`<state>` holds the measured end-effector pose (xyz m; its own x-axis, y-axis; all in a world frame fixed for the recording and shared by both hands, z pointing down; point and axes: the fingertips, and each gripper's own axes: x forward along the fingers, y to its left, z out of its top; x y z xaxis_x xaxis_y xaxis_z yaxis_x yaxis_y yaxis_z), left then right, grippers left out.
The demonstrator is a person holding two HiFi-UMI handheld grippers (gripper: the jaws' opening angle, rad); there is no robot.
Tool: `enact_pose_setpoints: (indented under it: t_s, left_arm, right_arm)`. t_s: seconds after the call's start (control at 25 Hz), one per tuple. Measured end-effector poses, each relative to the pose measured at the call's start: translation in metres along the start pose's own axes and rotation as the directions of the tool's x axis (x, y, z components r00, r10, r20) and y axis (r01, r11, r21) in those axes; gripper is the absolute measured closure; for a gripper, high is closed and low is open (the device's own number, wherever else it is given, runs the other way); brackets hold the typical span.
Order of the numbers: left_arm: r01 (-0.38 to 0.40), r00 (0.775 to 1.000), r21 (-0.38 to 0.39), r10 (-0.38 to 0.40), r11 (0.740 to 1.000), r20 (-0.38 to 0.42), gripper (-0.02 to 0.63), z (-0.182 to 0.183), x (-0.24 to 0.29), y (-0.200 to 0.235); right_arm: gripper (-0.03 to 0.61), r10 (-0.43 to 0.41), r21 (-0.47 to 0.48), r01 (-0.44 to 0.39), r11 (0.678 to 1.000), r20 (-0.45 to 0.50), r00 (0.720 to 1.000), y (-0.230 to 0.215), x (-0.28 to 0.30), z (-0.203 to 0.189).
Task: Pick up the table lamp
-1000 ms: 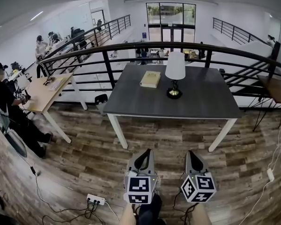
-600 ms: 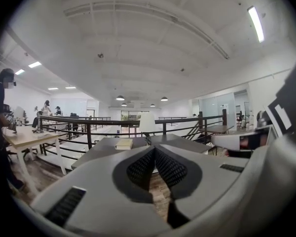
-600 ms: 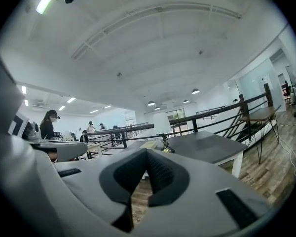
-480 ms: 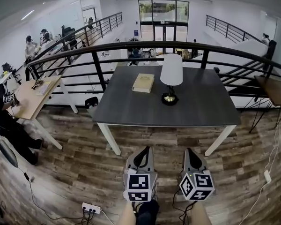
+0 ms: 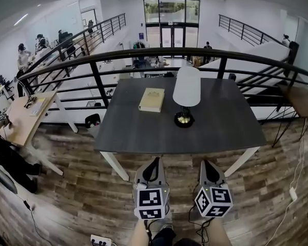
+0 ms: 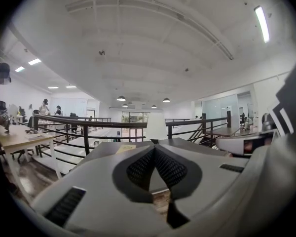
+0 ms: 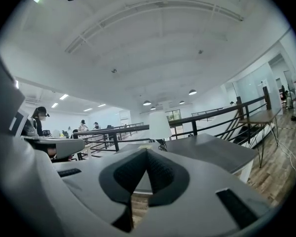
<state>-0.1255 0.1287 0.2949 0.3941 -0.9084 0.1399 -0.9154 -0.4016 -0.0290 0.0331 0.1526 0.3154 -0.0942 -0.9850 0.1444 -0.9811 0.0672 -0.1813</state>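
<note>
A table lamp (image 5: 187,94) with a white shade and a dark round base stands upright near the middle of the dark grey table (image 5: 133,132). It also shows far off in the left gripper view as the lamp (image 6: 156,127) and in the right gripper view as the lamp (image 7: 159,126). My left gripper (image 5: 154,164) and right gripper (image 5: 207,165) hang side by side over the wooden floor, short of the table's near edge. Both point toward the table, shut with nothing between the jaws.
A tan book (image 5: 152,99) lies on the table left of the lamp. A black railing (image 5: 143,55) runs behind the table. A light wooden desk (image 5: 20,119) with seated people is at the left. A power strip (image 5: 101,239) lies on the floor.
The table and lamp have come closer and lower in the head view as I moved toward them. Both grippers stay shut, side by side.
</note>
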Motion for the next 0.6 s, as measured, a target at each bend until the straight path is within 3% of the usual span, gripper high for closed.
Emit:
enact_pose_setpoints:
  t_s: [0.6]
  left_arm:
    - [0.013,1.000,-0.001,-0.013,1.000,0.025,0.601,0.006,0.080,0.011]
  right_arm:
    - [0.566,-0.050,-0.011,0.051,0.999,0.028,0.998,-0.030,0.071,0.010]
